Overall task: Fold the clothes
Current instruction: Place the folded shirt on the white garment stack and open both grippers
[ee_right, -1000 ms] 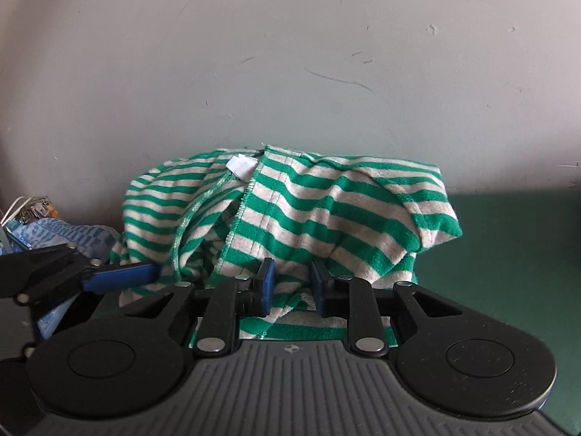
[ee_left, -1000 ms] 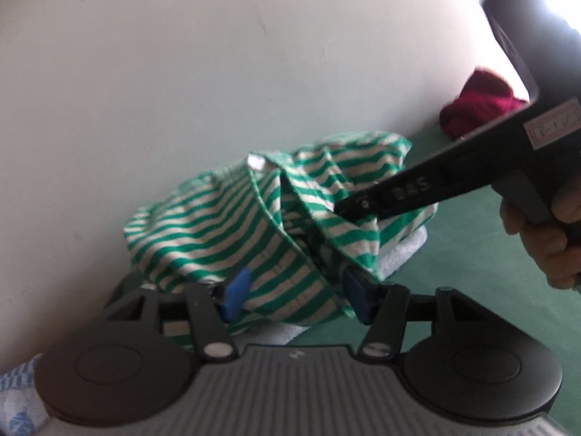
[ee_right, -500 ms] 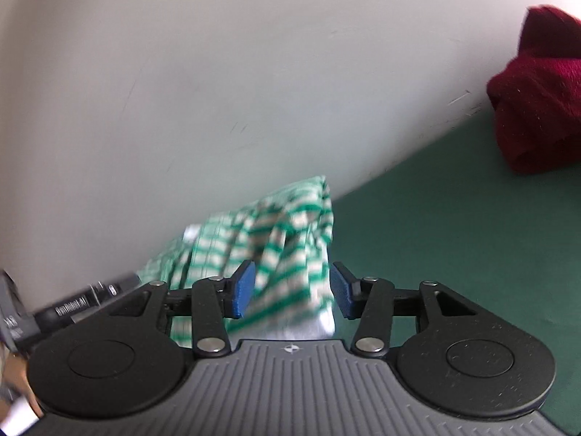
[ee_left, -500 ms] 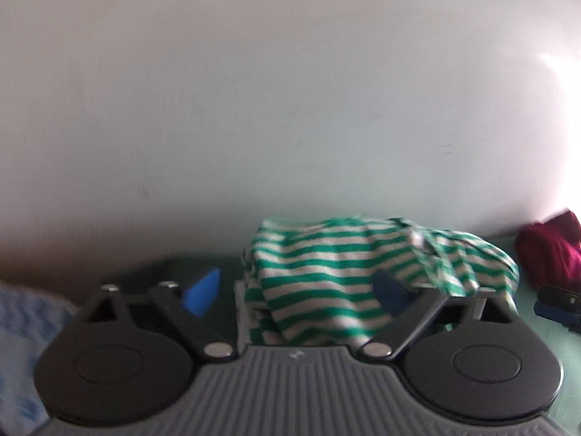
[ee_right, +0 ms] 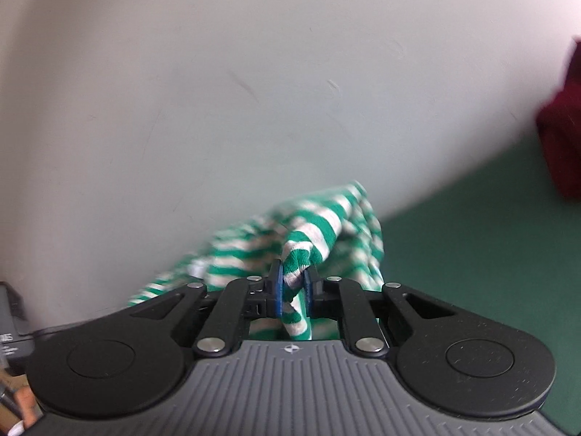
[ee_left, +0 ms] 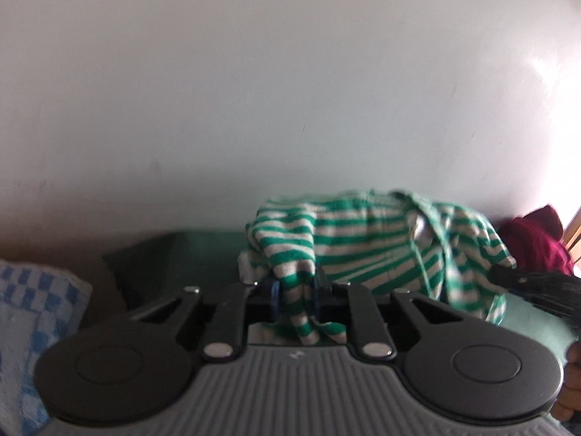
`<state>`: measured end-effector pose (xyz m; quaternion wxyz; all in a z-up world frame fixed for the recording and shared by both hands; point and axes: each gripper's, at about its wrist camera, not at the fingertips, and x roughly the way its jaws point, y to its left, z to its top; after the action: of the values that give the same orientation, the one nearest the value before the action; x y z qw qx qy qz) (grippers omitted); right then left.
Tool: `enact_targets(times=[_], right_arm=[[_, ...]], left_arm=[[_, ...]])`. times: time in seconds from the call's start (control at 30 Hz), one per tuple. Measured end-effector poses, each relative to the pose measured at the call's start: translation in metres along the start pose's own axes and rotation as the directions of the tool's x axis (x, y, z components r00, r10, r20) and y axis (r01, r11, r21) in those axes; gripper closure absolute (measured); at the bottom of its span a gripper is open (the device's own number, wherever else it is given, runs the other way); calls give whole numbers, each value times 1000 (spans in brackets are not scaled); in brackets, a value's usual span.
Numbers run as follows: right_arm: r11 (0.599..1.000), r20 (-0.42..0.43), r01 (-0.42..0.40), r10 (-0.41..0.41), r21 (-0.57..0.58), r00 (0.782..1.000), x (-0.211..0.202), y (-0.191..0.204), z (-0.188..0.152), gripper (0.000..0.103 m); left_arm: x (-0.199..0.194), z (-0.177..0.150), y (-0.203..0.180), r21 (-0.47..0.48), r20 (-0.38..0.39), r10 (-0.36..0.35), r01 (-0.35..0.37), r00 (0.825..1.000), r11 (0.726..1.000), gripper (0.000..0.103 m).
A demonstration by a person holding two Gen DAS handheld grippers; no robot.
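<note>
Striped garment (ee_left: 363,250) (green and white) is pinched at each end as left tool (ee_left: 295,292) and right tool (ee_right: 292,290) close on its folds.

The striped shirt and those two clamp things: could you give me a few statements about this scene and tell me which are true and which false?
1. The left gripper has striped shirt fabric between its closing jaws. True.
2. The right gripper is empty. False: its jaws are closing on a fold of the same shirt.
3. The shirt is striped blue and white. False: green and white.
4. A dark red garment lies beyond the shirt on the green surface. True.
5. The checked cloth lies on top of the shirt. False: it sits apart, at the left edge of the left view.
</note>
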<state>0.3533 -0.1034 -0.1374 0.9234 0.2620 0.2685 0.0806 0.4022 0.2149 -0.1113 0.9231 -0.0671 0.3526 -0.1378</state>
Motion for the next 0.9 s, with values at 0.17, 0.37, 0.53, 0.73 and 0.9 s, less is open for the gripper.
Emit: enact_targets(times=[0.17,0.37,0.53,0.73,0.9], right_arm=[[997,-59,33,-29,74,998,23,-32,2,92],[998,103,45,-39,-53,994,-30,-13,21,56],[958,92,5,22,-288,995,-20,28,5,66],[937,-66,57,-84,-346,994,26,23,-11,73],[956,28,-10,19,-294,999,-8,28,16,72]], left_arm=[[-5,-2,-8,36,22,3,-4,1000,999,82],[-67,-5,-34,162,224,72,-110,972,981,37],[-71,-18,-78,250,158,-129,86,979,964,49],[5,-64,-110,281,-132,-163,194,978,940,70],[15,-93,-122,367,-155,-133,182,979,912,69]])
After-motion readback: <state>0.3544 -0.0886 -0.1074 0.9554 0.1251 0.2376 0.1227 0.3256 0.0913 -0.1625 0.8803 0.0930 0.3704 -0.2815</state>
